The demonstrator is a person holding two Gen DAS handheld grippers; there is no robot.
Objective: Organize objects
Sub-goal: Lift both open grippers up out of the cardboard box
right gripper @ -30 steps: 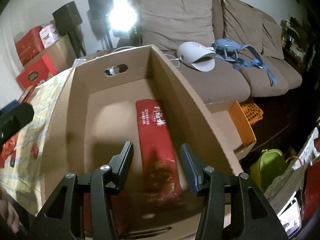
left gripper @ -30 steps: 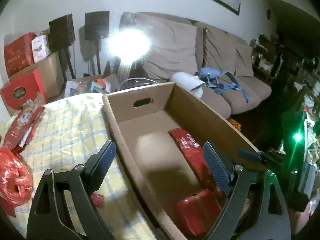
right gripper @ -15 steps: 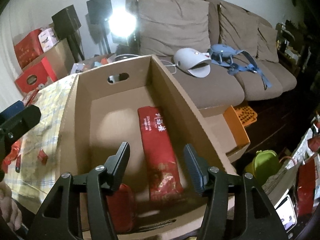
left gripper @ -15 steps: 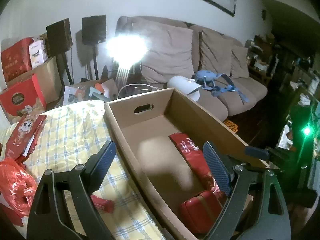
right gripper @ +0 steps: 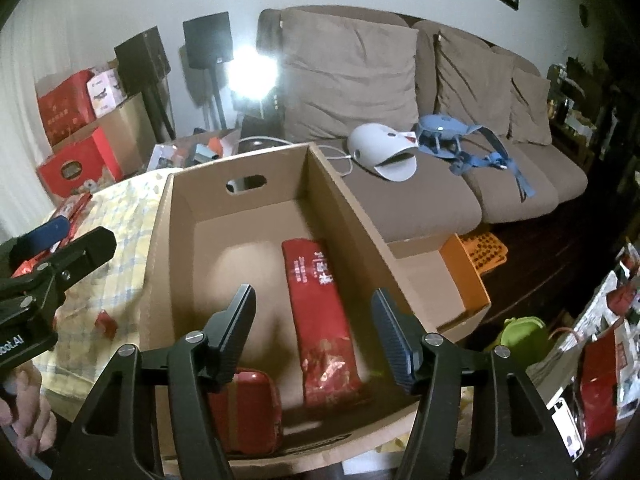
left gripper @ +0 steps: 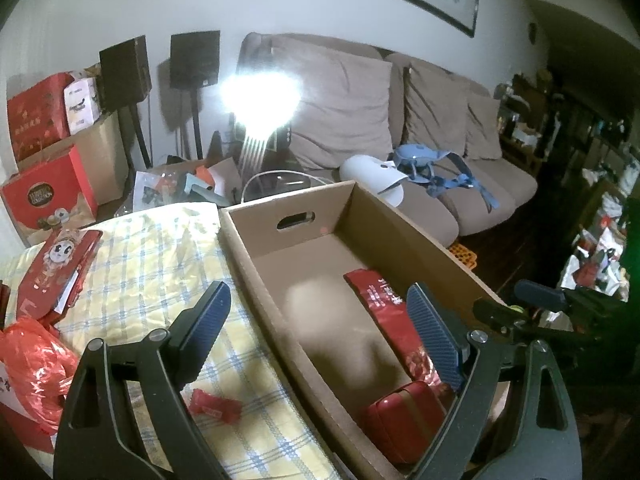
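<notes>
My left tool point(left gripper: 320, 336) tilts down over the near left wall of the cardboard box point(left gripper: 256, 276), jaws spread wide, nothing between them. Left finger is over the yellow checked cloth point(left gripper: 152, 264) on the counter, right finger over the box interior. A small red candy point(left gripper: 216, 404) lies on the cloth under that tool. Far left on the cloth: a red plastic bag point(left gripper: 36, 364) and a flat red cartoon packet point(left gripper: 56, 272).

Seen from the right wrist, a hand point(right gripper: 28, 408) grips the left tool's handle at the left edge.

My right tool point(right gripper: 314, 328) tilts down above the near end of the box, jaws have just been opening, now about half spread, gripping nothing. The long red packet point(right gripper: 320, 312) lies on the box floor below the gap, along the right wall, not touched by the fingers. A red rounded tin point(right gripper: 248, 412) sits in the near left corner of the box, just beside the packet.
</notes>
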